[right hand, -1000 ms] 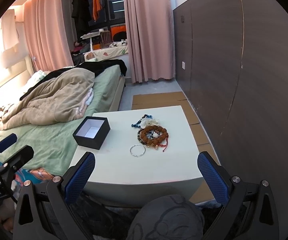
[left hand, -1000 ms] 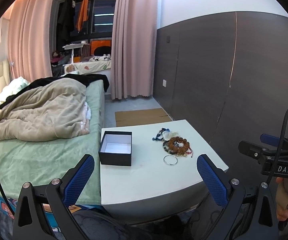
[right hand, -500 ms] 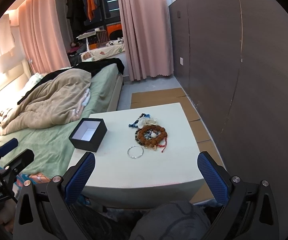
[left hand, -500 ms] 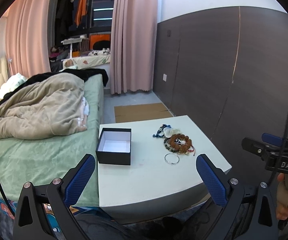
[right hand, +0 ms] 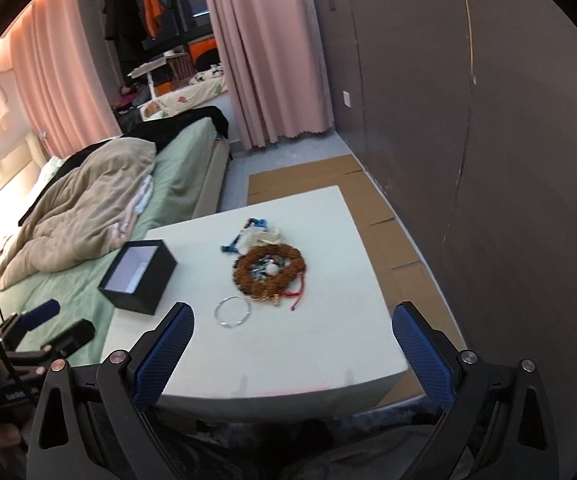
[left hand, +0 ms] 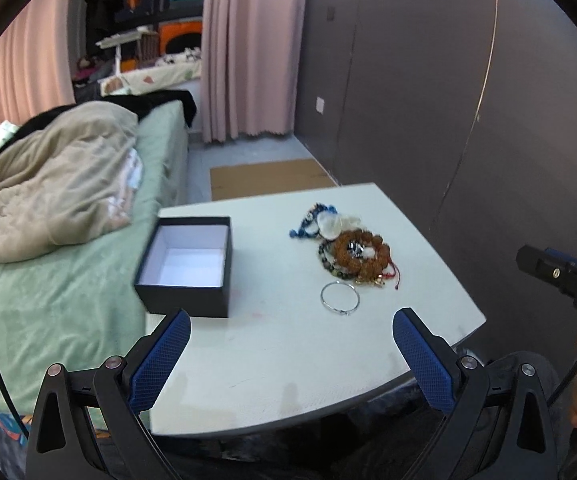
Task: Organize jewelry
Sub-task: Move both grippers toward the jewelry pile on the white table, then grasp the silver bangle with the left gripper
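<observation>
A pile of jewelry lies on the white table (left hand: 272, 344): a brown bead bracelet (left hand: 362, 254) on top, blue beads (left hand: 310, 220) and a white piece behind it. A thin silver bangle (left hand: 339, 298) lies alone in front of the pile. An open, empty black box (left hand: 187, 265) stands to the left. My left gripper (left hand: 288, 356) is open and empty over the table's near edge. My right gripper (right hand: 292, 354) is open and empty too, with the bangle (right hand: 233, 311), the bead bracelet (right hand: 270, 270) and the box (right hand: 138, 276) ahead of it.
A bed (left hand: 68, 264) with a beige quilt touches the table's left side. A dark panelled wall (left hand: 468, 120) runs along the right. Cardboard sheets (right hand: 368, 208) lie on the floor behind and right of the table. The other gripper shows at each view's edge.
Both grippers have moved forward and lower toward the table, so the box and jewelry look larger. Both stay open. Nothing on the table has moved.
</observation>
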The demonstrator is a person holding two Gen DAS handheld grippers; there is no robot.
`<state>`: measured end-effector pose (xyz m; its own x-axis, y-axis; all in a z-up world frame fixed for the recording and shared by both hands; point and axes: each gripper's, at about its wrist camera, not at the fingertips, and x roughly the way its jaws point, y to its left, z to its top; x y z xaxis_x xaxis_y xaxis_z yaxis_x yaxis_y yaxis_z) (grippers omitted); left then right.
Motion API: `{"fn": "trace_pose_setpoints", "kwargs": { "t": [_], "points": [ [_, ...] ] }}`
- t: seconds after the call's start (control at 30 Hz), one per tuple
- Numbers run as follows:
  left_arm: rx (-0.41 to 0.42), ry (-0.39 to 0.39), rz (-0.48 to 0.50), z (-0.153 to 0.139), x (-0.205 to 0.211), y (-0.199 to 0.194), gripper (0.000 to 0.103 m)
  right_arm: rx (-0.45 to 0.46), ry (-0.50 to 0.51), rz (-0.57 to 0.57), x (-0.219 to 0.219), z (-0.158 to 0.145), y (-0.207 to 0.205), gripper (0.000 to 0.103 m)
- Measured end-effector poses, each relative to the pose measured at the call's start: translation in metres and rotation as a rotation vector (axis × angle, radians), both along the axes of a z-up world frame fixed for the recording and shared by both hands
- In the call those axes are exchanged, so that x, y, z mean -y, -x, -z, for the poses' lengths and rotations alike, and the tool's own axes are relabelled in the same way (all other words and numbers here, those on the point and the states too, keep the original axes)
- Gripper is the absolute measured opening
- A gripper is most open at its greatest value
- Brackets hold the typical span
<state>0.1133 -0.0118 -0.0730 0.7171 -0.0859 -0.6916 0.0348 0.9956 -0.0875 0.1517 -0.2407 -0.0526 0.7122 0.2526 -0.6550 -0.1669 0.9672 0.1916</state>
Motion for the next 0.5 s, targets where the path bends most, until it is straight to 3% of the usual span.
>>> {"fn": "trace_pose_setpoints", "kwargs": {
  "t": [0.4,0.5],
  "points": [
    [-0.084,-0.077,0.058,0.045,0.027,-0.052,0.099,-0.078,-0.054,0.036,0.022,0.041,-0.045,0.100],
    [-0.127,-0.091,0.083,0.059,0.033,-0.065,0.088,-0.097,-0.068,0.045,0.030,0.052,-0.054,0.100]
  ]
}}
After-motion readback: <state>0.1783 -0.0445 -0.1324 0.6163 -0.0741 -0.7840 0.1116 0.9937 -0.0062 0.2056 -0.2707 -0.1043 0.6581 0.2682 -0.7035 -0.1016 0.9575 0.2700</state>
